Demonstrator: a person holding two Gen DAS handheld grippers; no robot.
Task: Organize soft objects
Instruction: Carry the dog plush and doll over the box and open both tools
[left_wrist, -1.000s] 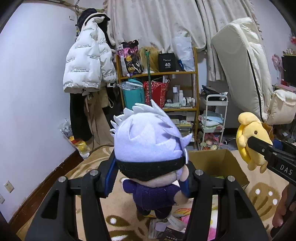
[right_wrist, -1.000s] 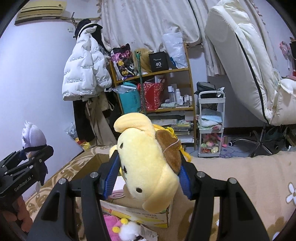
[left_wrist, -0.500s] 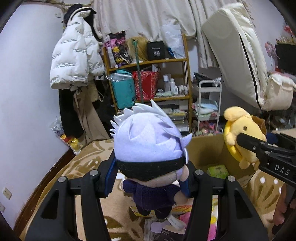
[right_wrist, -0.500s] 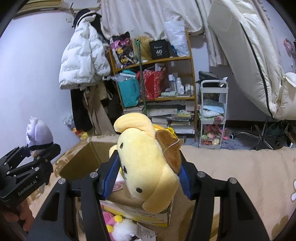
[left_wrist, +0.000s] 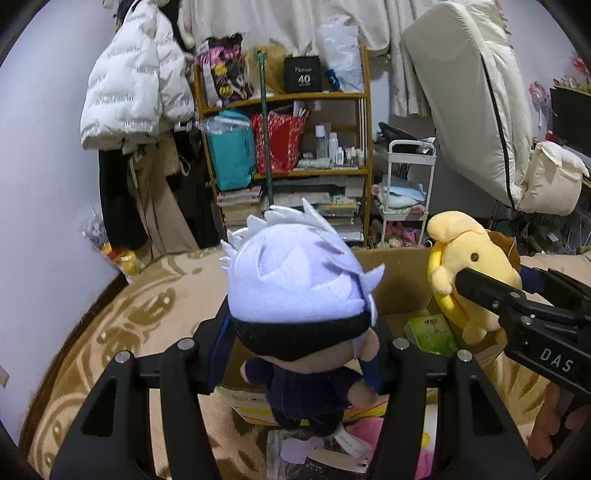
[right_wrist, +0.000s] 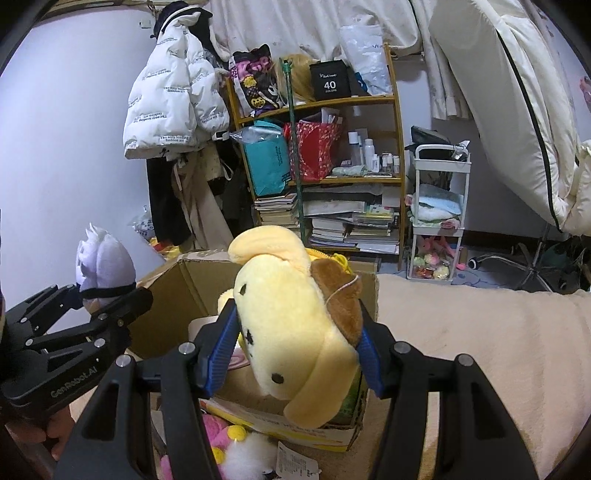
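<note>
A white-haired doll (left_wrist: 295, 295) in dark clothes and a yellow plush dog (right_wrist: 295, 332) with a brown cap hang upright over an open cardboard box (right_wrist: 177, 291).

Cardboard box (left_wrist: 400, 280) sits open on the blanket (left_wrist: 147, 306), centre. Spiky-haired doll (left_wrist: 295, 280) in left gripper (left_wrist: 295, 350), near side of box. Dog plush (right_wrist: 291, 325) in right gripper (right_wrist: 291, 354), to the doll's right, over the box. Shelf unit (left_wrist: 288, 166) far behind; trolley (left_wrist: 406, 192) right of it.
</note>
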